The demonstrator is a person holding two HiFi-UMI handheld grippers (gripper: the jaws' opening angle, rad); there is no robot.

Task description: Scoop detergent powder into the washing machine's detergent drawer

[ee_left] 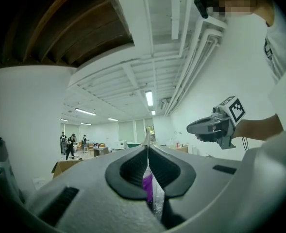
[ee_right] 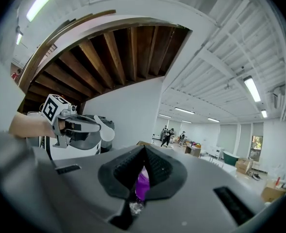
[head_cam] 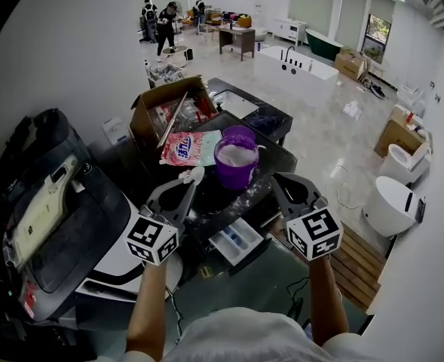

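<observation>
- Two grippers: my left gripper (head_cam: 182,185) pinches the handle of a white scoop (head_cam: 194,175); my right gripper (head_cam: 279,179) has its jaws pressed together on nothing.
- Pink bag (head_cam: 188,148): print too small to read.
- Purple tub (head_cam: 234,175) holding powder (head_cam: 237,154) stands beside the bag; the drawer (head_cam: 237,241) lies open below.

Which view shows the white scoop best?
Right gripper view: the white scoop shows side-on, its bowl sticking out past the left gripper's shut jaws. Head view shows the scoop small from above, beside the purple tub. Left gripper view shows only its thin edge above the jaw tips.
</observation>
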